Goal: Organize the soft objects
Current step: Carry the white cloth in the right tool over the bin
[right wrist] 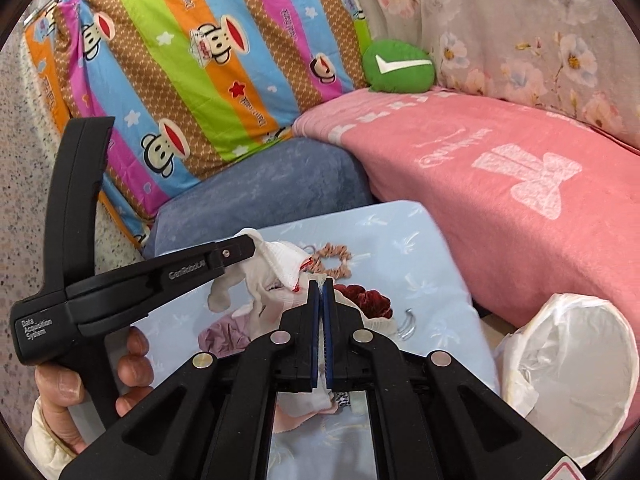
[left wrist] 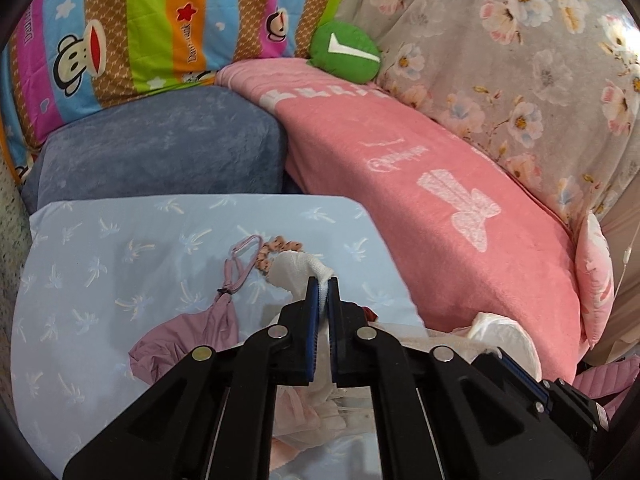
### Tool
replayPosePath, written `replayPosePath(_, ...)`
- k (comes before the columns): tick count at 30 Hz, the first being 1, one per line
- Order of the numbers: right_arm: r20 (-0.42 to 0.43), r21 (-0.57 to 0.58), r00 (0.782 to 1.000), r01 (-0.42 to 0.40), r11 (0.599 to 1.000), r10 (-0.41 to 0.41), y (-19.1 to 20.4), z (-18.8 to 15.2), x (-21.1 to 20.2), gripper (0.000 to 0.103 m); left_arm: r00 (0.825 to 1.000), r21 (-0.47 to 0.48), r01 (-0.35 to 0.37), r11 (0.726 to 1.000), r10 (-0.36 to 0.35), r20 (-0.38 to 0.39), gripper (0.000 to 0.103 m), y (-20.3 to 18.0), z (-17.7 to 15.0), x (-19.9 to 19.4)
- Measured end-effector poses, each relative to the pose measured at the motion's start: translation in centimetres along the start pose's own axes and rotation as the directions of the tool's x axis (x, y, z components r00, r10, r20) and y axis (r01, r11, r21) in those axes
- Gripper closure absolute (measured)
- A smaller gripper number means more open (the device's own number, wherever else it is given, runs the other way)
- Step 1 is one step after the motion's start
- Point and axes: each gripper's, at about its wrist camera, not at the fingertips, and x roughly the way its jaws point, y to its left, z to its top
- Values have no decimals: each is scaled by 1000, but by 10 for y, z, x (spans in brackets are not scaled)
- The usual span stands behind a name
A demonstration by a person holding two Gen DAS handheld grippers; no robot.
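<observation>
We see a striped monkey-print quilt (left wrist: 132,28) behind a blue-grey cushion (left wrist: 160,148), a pink towel-covered bolster (left wrist: 440,200) beside it, and a floral grey sheet (left wrist: 500,60) draped behind.

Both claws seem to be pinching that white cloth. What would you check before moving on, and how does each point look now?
1. Left gripper shut on the white cloth: ok.
2. Right gripper shut on the same cloth: ok.
3. Cloth lifted off the light blue sheet: ok.
4. Beaded scrunchie not caught in the cloth: cannot tell.
5. White bag-lined bin open: ok.
</observation>
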Motion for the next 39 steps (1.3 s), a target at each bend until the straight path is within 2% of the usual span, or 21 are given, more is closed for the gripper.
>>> replayPosePath(9, 99, 44, 994, 41, 998, -45, -28, 10, -53, 101, 998, 46, 38, 998, -40, 50, 99, -31, 1, -27)
replayPosePath(21, 163, 82, 983, 69, 994, -81, -56, 10, -98, 101, 994, 85, 63, 994, -70, 82, 99, -60, -4, -48)
replayPosePath(28, 197, 83, 976, 75, 994, -90, -62, 12, -116, 101, 994, 107, 78, 991, -86, 70, 99, -76, -12, -49)
replayPosePath(39, 205, 113, 971, 104, 988, -125, -86, 9, -131, 101, 992, 146, 121, 982, -125, 21, 99, -108, -23, -38)
